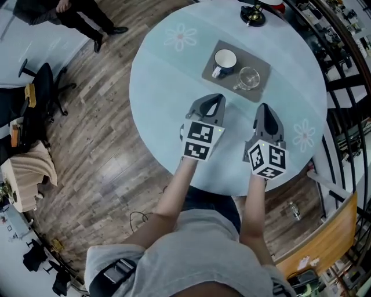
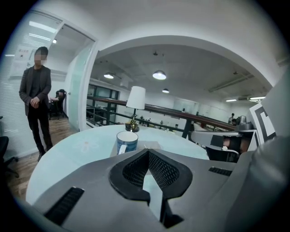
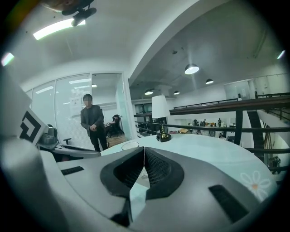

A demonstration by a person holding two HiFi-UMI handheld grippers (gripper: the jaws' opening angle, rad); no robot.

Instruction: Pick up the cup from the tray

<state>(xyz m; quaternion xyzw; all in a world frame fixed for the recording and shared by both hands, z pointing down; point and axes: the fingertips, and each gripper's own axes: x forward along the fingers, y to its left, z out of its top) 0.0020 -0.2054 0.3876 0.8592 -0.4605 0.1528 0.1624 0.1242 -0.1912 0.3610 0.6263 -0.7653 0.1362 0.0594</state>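
Observation:
A grey tray (image 1: pixel 264 65) lies on the round pale-blue table (image 1: pixel 162 93). On it stand a blue-and-white mug (image 1: pixel 224 62) (image 2: pixel 127 142) and a clear glass cup (image 1: pixel 248 78) (image 3: pixel 130 146). My left gripper (image 1: pixel 216 97) (image 2: pixel 147 151) hovers just short of the tray, tips toward the mug, jaws shut with nothing between them. My right gripper (image 1: pixel 262 107) (image 3: pixel 144 148) is beside it, below the glass cup, also shut and empty. Neither touches the tray or the cups.
A table lamp (image 1: pixel 253 13) (image 2: pixel 135 105) (image 3: pixel 160 117) stands at the table's far edge. Flower prints (image 1: pixel 180 37) mark the tabletop. A person in a dark suit (image 2: pixel 36 100) (image 3: pixel 93 121) stands on the wooden floor beyond. A railing (image 3: pixel 213 118) runs behind the table, an office chair (image 1: pixel 37 96) left.

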